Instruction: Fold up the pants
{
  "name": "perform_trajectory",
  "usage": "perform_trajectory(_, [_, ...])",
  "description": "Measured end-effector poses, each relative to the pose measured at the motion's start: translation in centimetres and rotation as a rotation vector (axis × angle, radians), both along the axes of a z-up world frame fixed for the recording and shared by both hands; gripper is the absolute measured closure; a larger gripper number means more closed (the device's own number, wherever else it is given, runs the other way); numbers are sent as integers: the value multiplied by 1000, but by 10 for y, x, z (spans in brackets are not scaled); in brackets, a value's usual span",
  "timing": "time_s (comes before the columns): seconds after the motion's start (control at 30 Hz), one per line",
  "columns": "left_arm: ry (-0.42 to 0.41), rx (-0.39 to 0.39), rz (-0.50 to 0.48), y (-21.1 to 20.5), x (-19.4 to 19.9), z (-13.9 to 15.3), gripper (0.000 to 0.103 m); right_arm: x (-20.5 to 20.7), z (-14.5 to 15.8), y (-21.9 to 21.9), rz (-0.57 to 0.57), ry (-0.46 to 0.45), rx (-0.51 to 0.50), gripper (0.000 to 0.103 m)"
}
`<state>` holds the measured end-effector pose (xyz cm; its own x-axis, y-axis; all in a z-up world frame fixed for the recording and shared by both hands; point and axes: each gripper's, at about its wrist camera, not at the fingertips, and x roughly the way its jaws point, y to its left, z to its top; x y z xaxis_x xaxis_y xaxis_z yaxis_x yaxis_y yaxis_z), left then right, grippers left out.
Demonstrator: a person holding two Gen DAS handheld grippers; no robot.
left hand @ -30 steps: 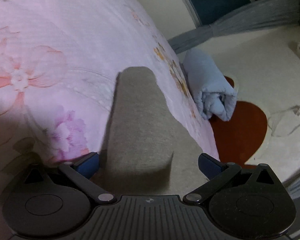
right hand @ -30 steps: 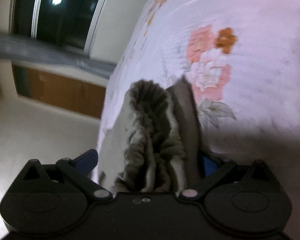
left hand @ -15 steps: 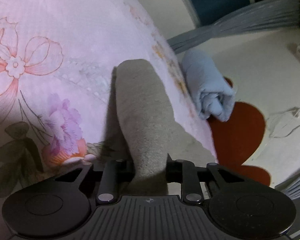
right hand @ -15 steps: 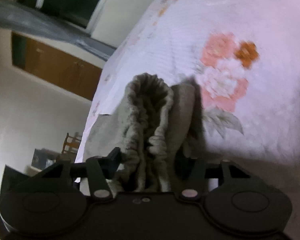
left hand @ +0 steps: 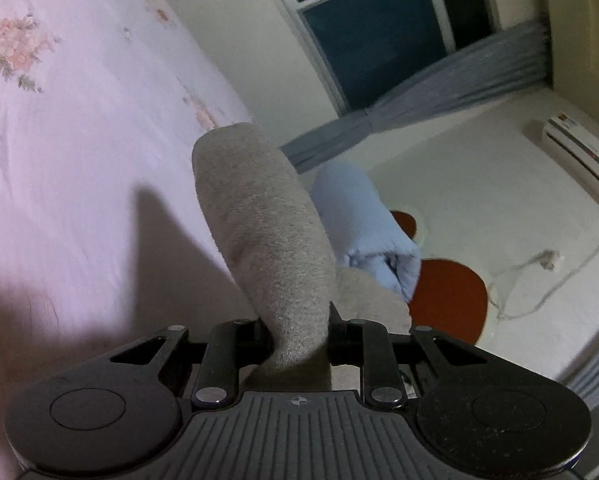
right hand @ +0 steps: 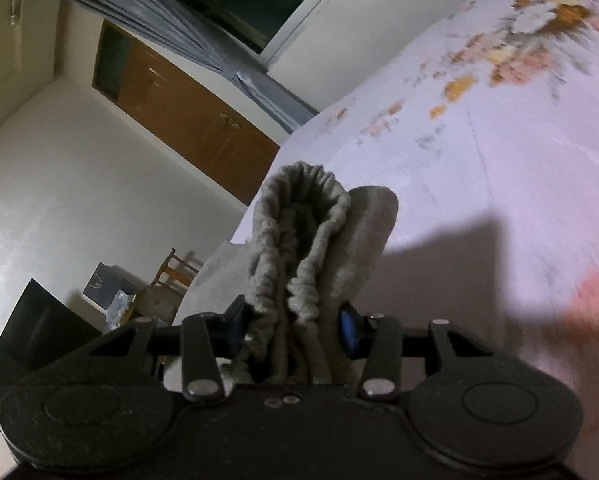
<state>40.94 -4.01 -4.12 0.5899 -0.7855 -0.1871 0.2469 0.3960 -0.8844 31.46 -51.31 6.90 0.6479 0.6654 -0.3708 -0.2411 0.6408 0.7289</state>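
The grey pants (left hand: 267, 240) are held up off the bed by both grippers. My left gripper (left hand: 297, 334) is shut on a smooth grey fold of the pants, which sticks up between the jaws. My right gripper (right hand: 295, 328) is shut on the bunched elastic waistband (right hand: 299, 232) of the same pants. The rest of the pants hangs below the grippers, out of sight. The pink floral bedsheet (left hand: 79, 140) lies under both, and also shows in the right wrist view (right hand: 499, 140).
A rolled light-blue towel (left hand: 363, 228) lies at the bed's edge beside a red rug (left hand: 447, 300). A window with grey curtain (left hand: 439, 80) and a wall air conditioner (left hand: 579, 152) stand beyond. A wooden door (right hand: 187, 120) and a chair (right hand: 171, 276) are off the bed's far side.
Both grippers closed on the pants, the left on a grey fold, the right on the waistband, then lifted them away from the bedsheet; both views tilted up toward the room.
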Motion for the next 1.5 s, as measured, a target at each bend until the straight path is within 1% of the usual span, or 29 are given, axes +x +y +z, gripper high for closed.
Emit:
perform_trajectory(0.07, [30, -9, 14, 4, 13, -11, 80, 16, -10, -1, 3, 15, 16, 66])
perform_trajectory(0.17, [91, 13, 29, 5, 25, -40, 79, 35, -42, 0, 9, 73, 34, 66])
perform_trajectory(0.2, [127, 39, 39, 4, 29, -54, 79, 41, -60, -1, 2, 113, 32, 66])
perform_trajectory(0.23, [160, 96, 63, 3, 33, -68, 77, 42, -78, -4, -14, 152, 14, 66])
perform_trajectory(0.27, [165, 109, 62, 3, 35, -79, 74, 47, -97, -8, -47, 199, 0, 66])
perform_trajectory(0.3, [169, 73, 62, 4, 37, -91, 73, 49, -120, -17, -81, 236, 49, 66])
perform_trajectory(0.33, [161, 74, 62, 2, 38, -92, 73, 46, -131, -24, -95, 221, 110, 70])
perform_trajectory(0.4, [152, 102, 73, -2, 38, -87, 72, 40, -136, -24, -122, 205, 127, 69])
perform_trajectory(0.5, [156, 114, 71, -4, 37, -81, 72, 36, -131, -17, -137, 207, 106, 67])
perform_trajectory(0.57, [165, 117, 68, -1, 35, -77, 66, 33, -124, -13, -136, 199, 74, 63])
perform_trajectory(0.6, [169, 113, 74, 3, 33, -77, 59, 31, -121, -13, -144, 199, 69, 56])
perform_trajectory(0.67, [169, 152, 116, 10, 20, -68, 37, 19, -108, -18, -210, 196, 54, 49])
perform_trajectory(0.7, [147, 197, 153, 17, 9, -59, 14, 9, -98, -24, -258, 171, 31, 39])
perform_trajectory(0.73, [122, 295, 220, 22, -5, -42, 0, 2, -85, -32, -315, 144, -7, 31])
perform_trajectory(0.77, [76, 402, 277, 24, -19, -25, 0, -7, -74, -29, -354, 107, -60, 31])
perform_trajectory(0.8, [10, 505, 307, 22, -33, -10, 0, -19, -58, -26, -347, 37, -103, 29])
perform_trajectory(0.83, [-26, 619, 334, 16, -47, 3, 0, -32, -41, -16, -315, -35, -149, 26])
perform_trajectory(0.9, [-67, 783, 355, -1, -67, 15, 0, -45, -18, 13, -280, -118, -293, 19])
perform_trajectory(1.0, [-85, 940, 403, -24, -90, 19, 0, -54, -7, 74, -221, -193, -601, 17])
perform_trajectory(1.03, [-85, 969, 418, -31, -95, 19, 0, -54, -9, 96, -217, -204, -724, 17])
perform_trajectory(1.07, [-89, 980, 433, -37, -98, 20, 0, -54, -12, 111, -216, -221, -800, 17])
perform_trajectory(1.17, [-90, 987, 440, -47, -105, 20, 0, -51, -21, 139, -230, -255, -932, 14])
perform_trajectory(1.2, [-91, 995, 423, -49, -104, 18, 0, -54, -22, 140, -241, -248, -961, 9])
perform_trajectory(1.23, [-90, 1006, 415, -51, -104, 15, 0, -50, -27, 141, -263, -230, -1002, 9])
perform_trajectory(1.3, [-88, 1020, 409, -53, -106, 10, 0, -43, -34, 131, -315, -189, -1020, 9])
perform_trajectory(1.33, [-82, 1024, 404, -52, -105, 7, 0, -38, -41, 123, -322, -142, -1028, 10])
perform_trajectory(1.37, [-71, 1024, 393, -53, -105, 4, 0, -33, -50, 116, -314, -99, -1037, 11])
perform_trajectory(1.4, [-61, 1014, 377, -52, -104, -1, 0, -33, -58, 105, -294, -63, -1007, 11])
perform_trajectory(1.5, [-54, 990, 370, -49, -104, -14, 0, -37, -69, 94, -302, -58, -985, 8])
